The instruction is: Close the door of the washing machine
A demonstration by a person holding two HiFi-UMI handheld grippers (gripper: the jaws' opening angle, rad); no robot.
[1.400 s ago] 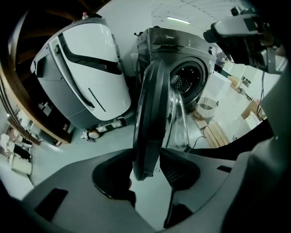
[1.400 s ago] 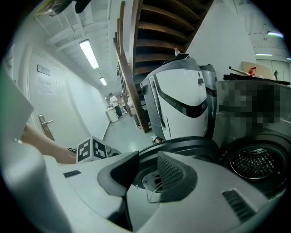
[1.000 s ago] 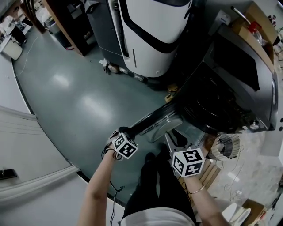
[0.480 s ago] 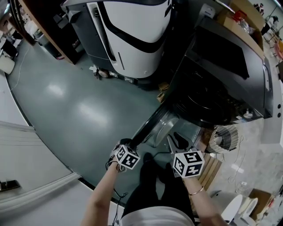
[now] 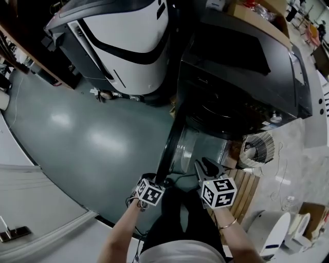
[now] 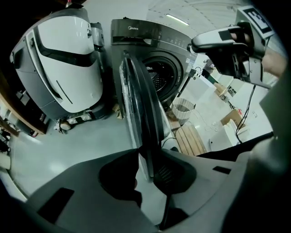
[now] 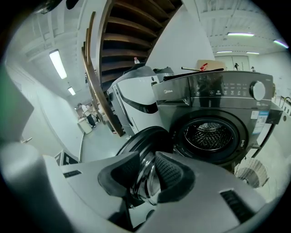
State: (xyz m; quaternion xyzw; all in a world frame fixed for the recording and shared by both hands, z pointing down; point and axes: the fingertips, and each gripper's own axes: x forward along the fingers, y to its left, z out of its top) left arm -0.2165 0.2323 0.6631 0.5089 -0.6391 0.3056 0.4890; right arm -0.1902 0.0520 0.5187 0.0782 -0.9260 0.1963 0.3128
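Note:
The dark grey washing machine [image 5: 241,61] stands at the upper right, its drum [image 7: 209,132] uncovered. Its round door [image 5: 172,149] stands edge-on, swung out towards me. My left gripper [image 5: 157,181] is at the door's free edge. In the left gripper view the rim [image 6: 136,91] runs between the pads of that gripper [image 6: 145,170], which touch it while the jaws are opening a little. My right gripper [image 5: 204,165] hangs open on the door's inner side. The glass bowl [image 7: 141,141] shows beyond the empty jaws of the right gripper [image 7: 148,175].
A big white-and-grey machine [image 5: 123,41] stands left of the washer. A wire basket [image 5: 257,151] and wooden slats [image 5: 247,187] lie on the floor at the right. A cardboard box [image 5: 257,15] sits on the washer. My dark-clothed legs are just below the grippers.
The door has swung from lying wide open to edge-on, nearer the machine. Both grippers moved along with it, and the left jaws closed onto the rim.

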